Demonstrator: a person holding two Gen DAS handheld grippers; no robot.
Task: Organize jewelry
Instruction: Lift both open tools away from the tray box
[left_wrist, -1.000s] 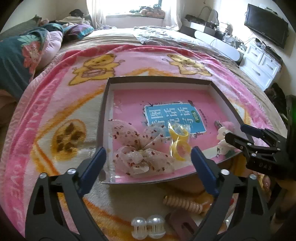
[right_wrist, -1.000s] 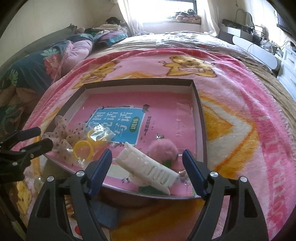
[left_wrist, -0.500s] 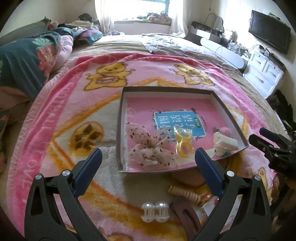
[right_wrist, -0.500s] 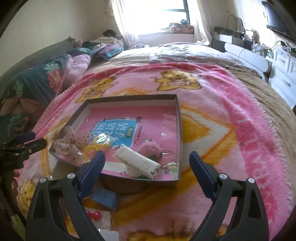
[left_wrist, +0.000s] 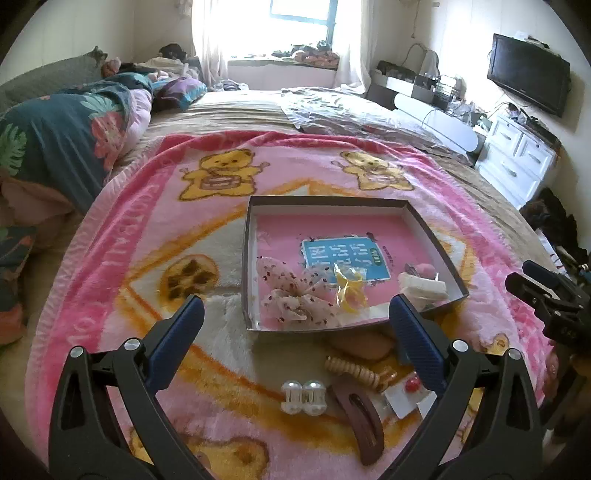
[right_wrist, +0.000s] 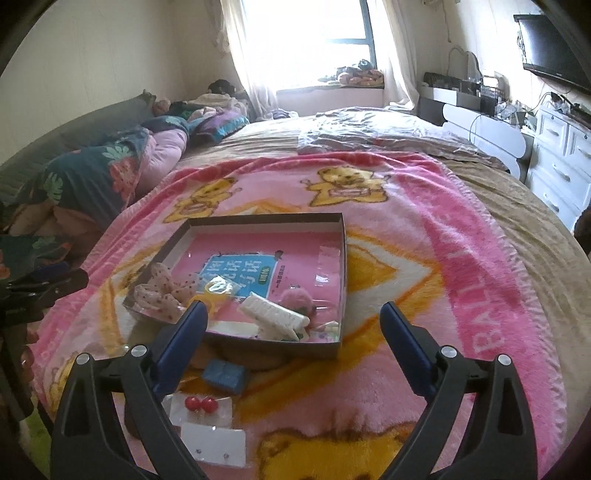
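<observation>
Blue-padded right gripper, jaws just widened and empty, has backed off the white hair comb now lying in the shallow pink-lined cardboard box; left gripper gapes empty too.

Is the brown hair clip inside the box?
No, the brown hair clip lies on the pink blanket, outside the box.

One box, two clear beads

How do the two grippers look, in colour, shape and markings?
Both match. The left gripper and the right gripper each have two black plastic arms with triangular cut-outs and silver screws. The jaws carry long, ribbed blue pads. No cables or sleeves show, and no markings can be read.
</observation>
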